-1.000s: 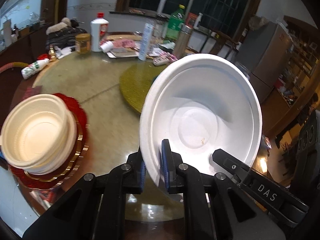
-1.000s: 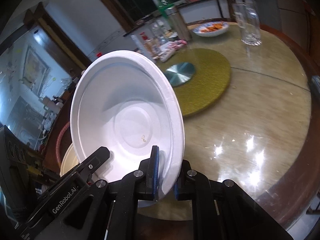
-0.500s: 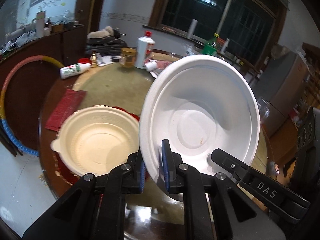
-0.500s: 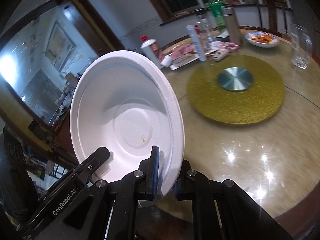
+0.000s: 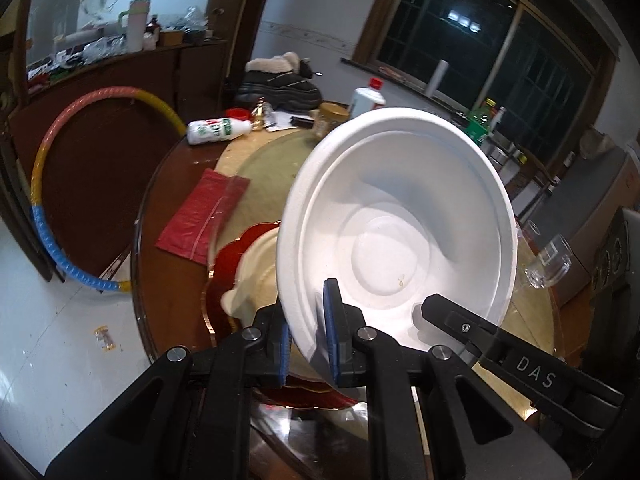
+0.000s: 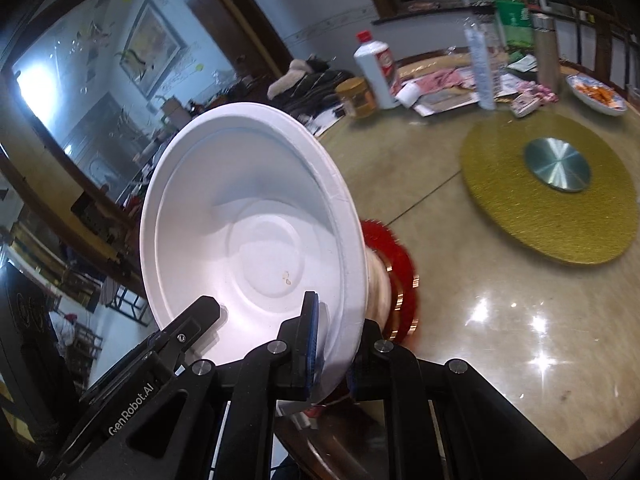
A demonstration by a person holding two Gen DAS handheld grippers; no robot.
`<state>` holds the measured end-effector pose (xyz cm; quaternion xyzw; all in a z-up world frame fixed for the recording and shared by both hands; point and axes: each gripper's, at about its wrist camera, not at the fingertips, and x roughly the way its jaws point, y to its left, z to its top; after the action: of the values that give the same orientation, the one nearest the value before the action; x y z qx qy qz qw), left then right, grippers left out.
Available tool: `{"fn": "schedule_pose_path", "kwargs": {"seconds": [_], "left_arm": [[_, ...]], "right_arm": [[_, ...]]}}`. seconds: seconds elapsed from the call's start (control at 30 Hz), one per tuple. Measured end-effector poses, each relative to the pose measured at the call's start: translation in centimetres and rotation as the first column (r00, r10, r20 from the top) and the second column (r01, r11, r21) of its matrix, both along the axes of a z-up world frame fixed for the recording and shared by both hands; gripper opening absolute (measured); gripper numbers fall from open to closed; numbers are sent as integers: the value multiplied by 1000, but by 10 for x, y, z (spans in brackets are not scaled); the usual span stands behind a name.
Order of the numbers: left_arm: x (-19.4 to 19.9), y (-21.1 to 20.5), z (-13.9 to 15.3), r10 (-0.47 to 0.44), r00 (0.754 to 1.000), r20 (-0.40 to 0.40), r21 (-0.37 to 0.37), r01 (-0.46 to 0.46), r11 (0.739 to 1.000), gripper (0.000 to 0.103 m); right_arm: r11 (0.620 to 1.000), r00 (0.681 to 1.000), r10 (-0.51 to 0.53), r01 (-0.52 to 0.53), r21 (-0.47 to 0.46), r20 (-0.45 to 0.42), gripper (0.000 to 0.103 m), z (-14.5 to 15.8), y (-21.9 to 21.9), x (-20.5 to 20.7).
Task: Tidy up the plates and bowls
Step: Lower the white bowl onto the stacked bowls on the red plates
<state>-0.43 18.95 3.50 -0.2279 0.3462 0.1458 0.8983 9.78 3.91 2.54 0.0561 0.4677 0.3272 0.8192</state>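
Fingers point(image 5: 330, 320) of both grippers pinch the white bowl's point(image 5: 400, 216) rim.

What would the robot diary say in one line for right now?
left gripper: shut on white bowl rim | right gripper: shut on opposite rim | bowl: tilted, above cream bowl on red plate

1 white bowl point(image 5: 400, 216), 1 cream bowl point(image 5: 256, 280), 1 red plate point(image 5: 228, 264), 2 grippers point(image 5: 306, 340)
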Motion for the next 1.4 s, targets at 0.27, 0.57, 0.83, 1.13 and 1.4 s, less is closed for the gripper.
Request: {"fn": "schedule_pose_path", "kwargs": {"seconds": [0.27, 0.57, 0.83, 1.13, 1.4], "left_arm": [[5, 18, -17, 10, 999, -42, -50, -12, 999, 12], [8, 17, -26, -8, 998, -67, -59, 4, 998, 12], [5, 19, -24, -21, 998, -65, -55, 18, 998, 12], [6, 20, -27, -12, 997, -79, -66, 6, 998, 13], [6, 20, -28, -8, 997, -80, -68, 3, 998, 13]], "right_arm": [[999, 1000, 13, -14, -42, -26, 11, -13, 23, 4], [998, 998, 12, -16, -68, -55, 12, -24, 26, 9], [997, 998, 28, -32, -73, -61, 12, -20, 25, 5], [997, 996, 43, -47, -53, -80, 14, -23, 21, 5], [998, 995, 46, -50, -44, -84, 14, -23, 21, 4]]}}
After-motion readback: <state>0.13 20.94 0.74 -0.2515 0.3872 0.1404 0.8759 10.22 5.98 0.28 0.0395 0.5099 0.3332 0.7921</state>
